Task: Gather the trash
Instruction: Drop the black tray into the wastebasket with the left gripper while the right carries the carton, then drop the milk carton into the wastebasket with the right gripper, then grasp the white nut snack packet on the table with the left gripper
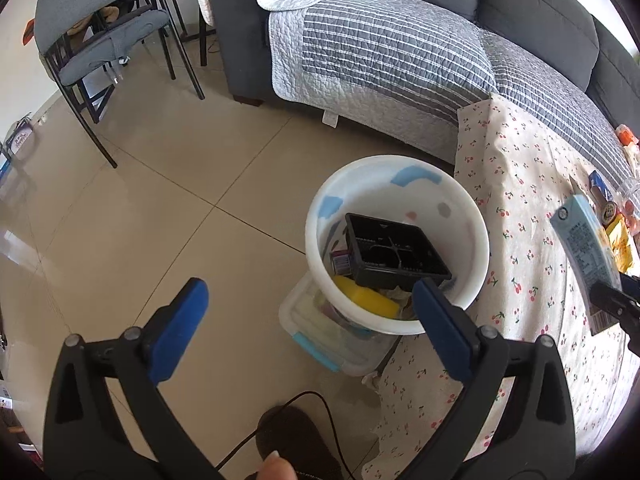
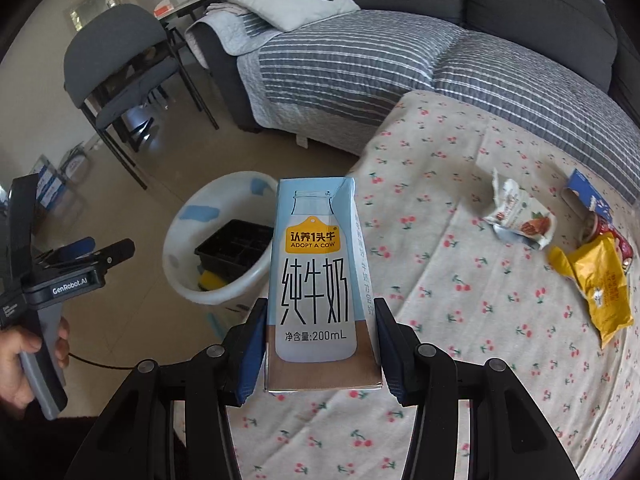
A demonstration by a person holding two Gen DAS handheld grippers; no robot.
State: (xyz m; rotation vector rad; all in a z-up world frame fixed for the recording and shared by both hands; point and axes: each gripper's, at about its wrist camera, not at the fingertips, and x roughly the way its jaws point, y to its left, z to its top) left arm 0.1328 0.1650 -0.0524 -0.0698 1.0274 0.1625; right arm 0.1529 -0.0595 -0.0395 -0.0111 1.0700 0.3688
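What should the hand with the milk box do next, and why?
Probably carry the milk carton sideways until it hangs over the white bin, then let go. The right gripper is clamped on the carton above the table, the bin stands beside the table, and the left gripper is open and empty.

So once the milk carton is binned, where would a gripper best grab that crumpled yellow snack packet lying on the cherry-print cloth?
Probably across the narrow width of the yellow snack packet, near its puffed middle, coming down from above. It lies flat on the cherry-print tablecloth, so its long edges are the only sides the fingers can close on. A red wrapper touches its far end, so keep to the nearer half.
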